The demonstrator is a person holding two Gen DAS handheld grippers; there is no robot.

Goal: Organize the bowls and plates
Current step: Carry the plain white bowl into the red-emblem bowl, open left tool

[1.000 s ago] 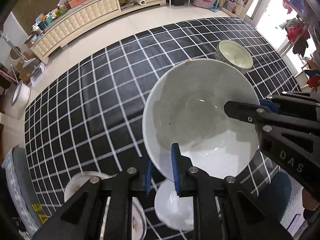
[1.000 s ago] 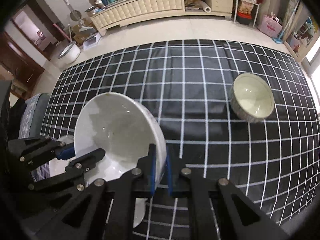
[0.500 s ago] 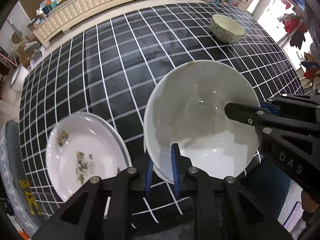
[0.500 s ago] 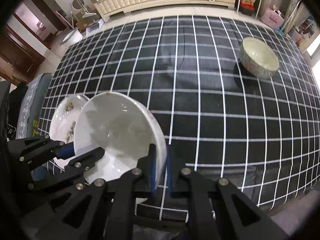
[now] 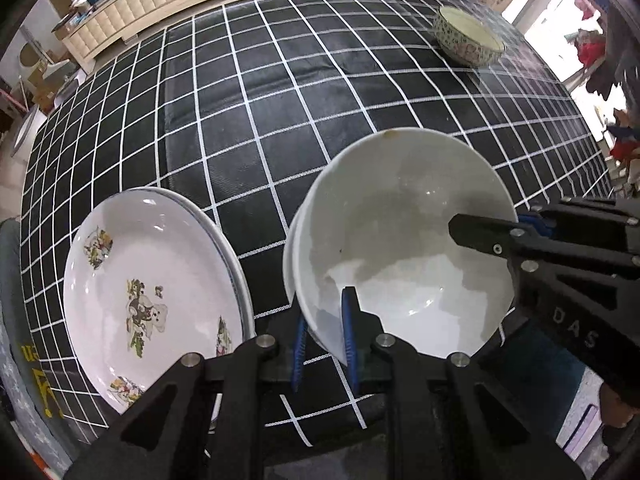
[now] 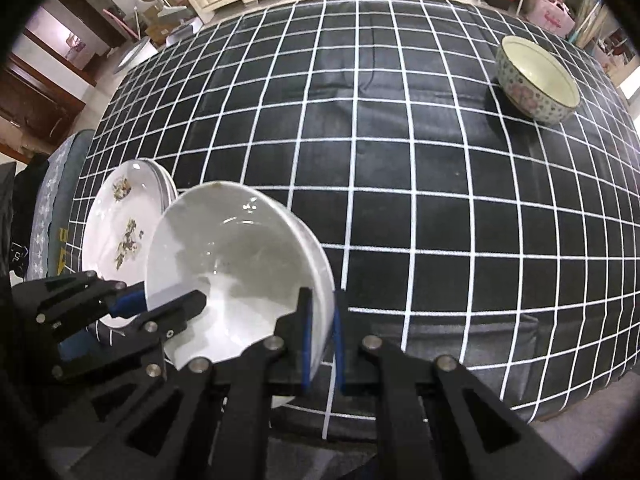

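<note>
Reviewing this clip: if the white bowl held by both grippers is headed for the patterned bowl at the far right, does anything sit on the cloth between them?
Nothing visible does. The white bowl, clamped by the left gripper and right gripper, faces bare checked tablecloth up to the patterned bowl. The stacked plates lie off to its left, outside that path.

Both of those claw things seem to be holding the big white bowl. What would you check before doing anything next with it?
1. Left gripper fingers straddle the white bowl rim: ok.
2. Right gripper clamps the opposite rim: ok.
3. Bowl level: not ok, it tilts.
4. Bowl lifted off the tablecloth: cannot tell.
5. Bowl apart from the stacked plates: ok in the left view.
6. Patterned bowl far across the table, out of the way: ok.
</note>
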